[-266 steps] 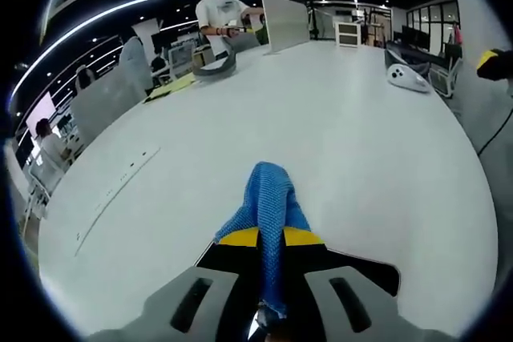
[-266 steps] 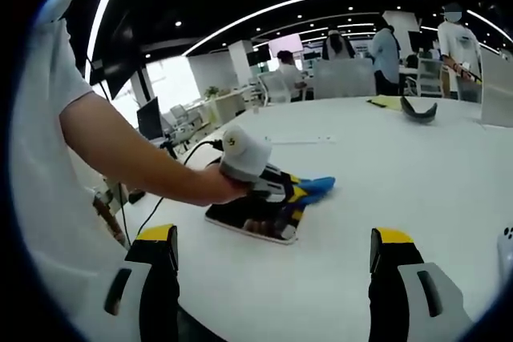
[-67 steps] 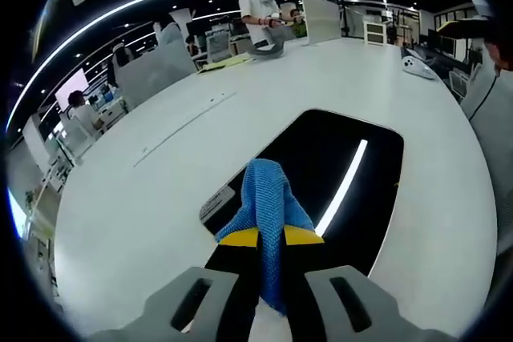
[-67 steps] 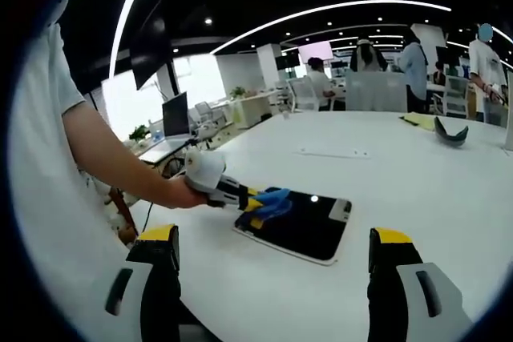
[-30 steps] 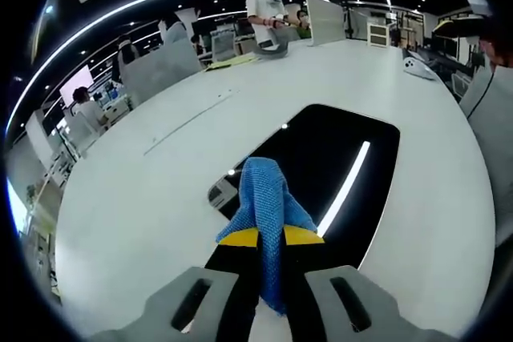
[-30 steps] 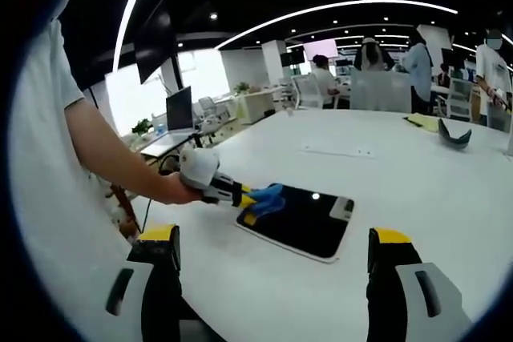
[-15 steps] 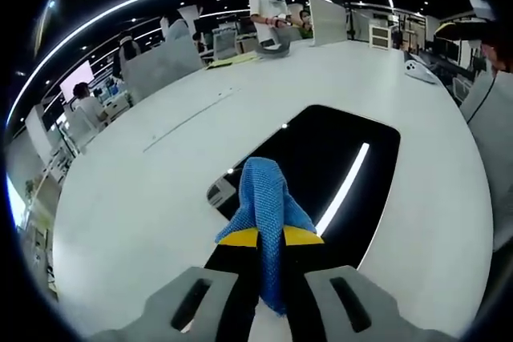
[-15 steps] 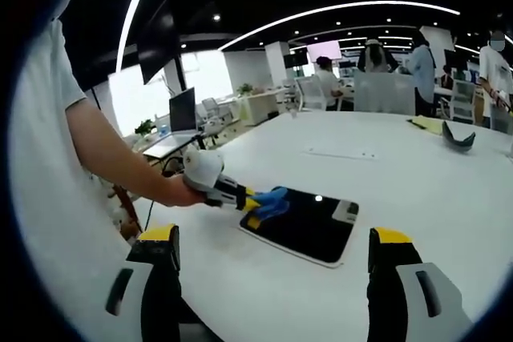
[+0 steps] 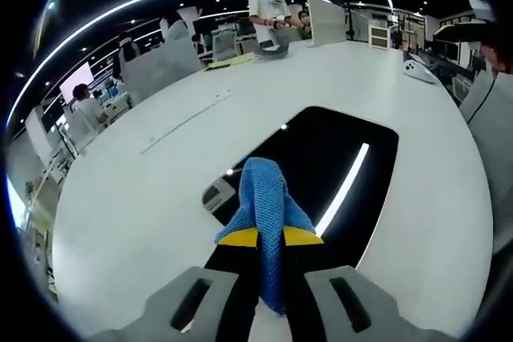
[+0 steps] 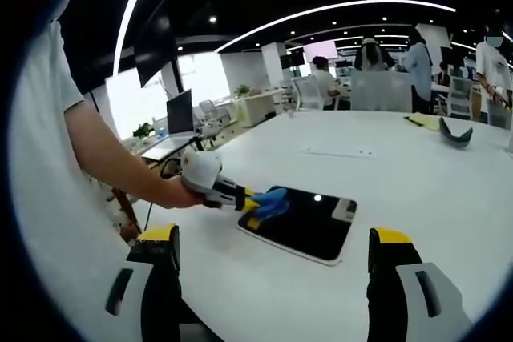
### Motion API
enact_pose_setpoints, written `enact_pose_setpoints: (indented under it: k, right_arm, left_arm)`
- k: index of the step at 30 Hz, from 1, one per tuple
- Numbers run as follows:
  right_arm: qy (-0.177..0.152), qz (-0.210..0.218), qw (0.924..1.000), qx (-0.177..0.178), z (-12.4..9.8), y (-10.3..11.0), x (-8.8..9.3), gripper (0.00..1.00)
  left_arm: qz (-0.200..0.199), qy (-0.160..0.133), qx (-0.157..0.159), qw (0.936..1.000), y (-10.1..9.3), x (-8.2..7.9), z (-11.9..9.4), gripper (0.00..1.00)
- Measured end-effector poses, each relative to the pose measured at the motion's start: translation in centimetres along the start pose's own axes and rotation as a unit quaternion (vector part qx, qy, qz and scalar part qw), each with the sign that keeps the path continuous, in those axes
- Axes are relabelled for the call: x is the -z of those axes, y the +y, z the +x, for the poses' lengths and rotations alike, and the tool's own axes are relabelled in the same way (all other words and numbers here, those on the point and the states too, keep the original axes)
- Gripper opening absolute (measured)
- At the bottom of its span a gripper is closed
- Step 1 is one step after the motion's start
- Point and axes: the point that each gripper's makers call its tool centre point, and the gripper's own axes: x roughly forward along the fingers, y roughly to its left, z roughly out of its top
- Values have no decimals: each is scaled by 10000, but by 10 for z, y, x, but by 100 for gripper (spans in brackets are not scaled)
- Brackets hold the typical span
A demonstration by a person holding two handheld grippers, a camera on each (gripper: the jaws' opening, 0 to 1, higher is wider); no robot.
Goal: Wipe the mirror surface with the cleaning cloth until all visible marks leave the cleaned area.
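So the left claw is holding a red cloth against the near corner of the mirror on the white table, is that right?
Not quite: the cloth is blue, not red, as the left gripper view shows. The rest holds: the left claw grips it at the near corner of the mirror on the white table.

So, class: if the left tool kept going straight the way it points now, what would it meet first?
Probably the dark rectangular mirror on the white table: the left tool, shut on the blue knitted cloth, points across it; depth is unclear.

Mirror [image 9: 337, 158] near edge hidden behind cloth [image 9: 264, 206] and left gripper [image 9: 270, 237]. Cloth's lower end lost between the jaws. Marks on the dark glass too faint to tell.
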Motion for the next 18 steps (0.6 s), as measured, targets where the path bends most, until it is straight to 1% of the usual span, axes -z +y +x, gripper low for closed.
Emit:
enact_pose_setpoints:
  k: [18]
  right_arm:
    - [-29,51,10000,25,-1,-2,0,98]
  left_arm:
    - [93,-1,57,9999,-7,-4,3,6]
